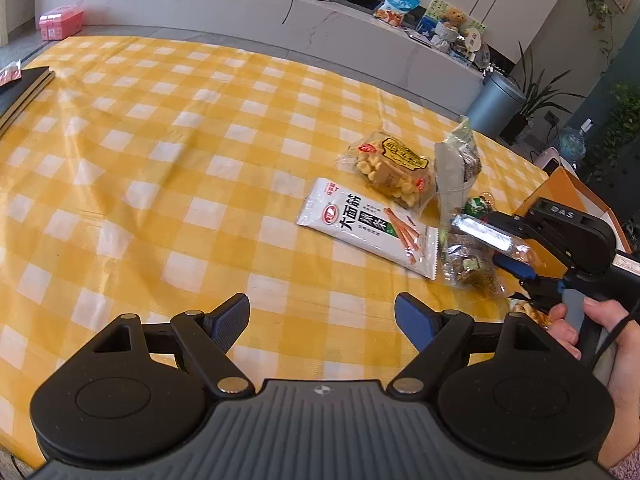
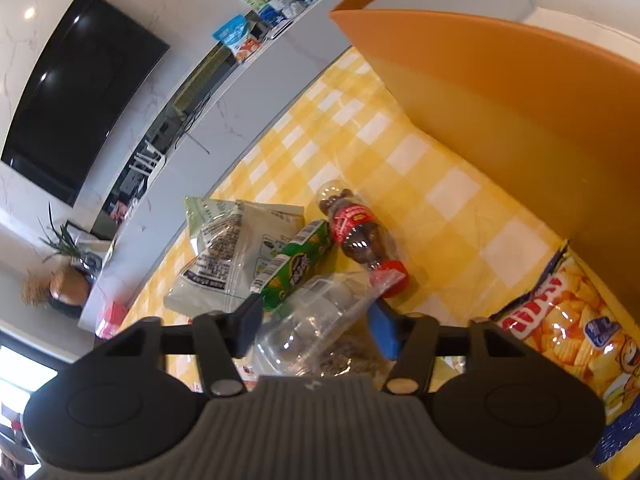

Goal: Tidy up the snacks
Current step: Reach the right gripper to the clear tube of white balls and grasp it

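Two views logged, left wrist first. Left hand-held gripper [image 1: 322, 316] hangs over bare checked cloth on the desk [image 1: 160, 160], jaws wide apart, nothing between them. Snacks sit in a loose cluster to its right: a flat white noodle-stick packet [image 1: 368, 226], a clear pack of puffed biscuits [image 1: 390, 170] just behind it, an upright grey-green pouch [image 1: 456, 168] beside that. The right hand-held gripper [image 1: 510, 254] reaches into the cluster from the right, a crinkly clear packet [image 1: 486, 236] in its jaws.

Right wrist view — the blue pads press on that clear packet [image 2: 320, 320], so the jaws are partly closed on it. Beyond lie a green sweets box [image 2: 296, 264], a small cola bottle [image 2: 360, 236] on its side and the orange box [image 2: 500, 100]; a crisps bag [image 2: 568, 328] rests against the box.

Judgement: packet is light, soft and slippery film, contents likely crushable — hold at the sealed edge or mid-body, gentle squeeze. Bottle is heavier, round, prone to rolling; take it across the waist.
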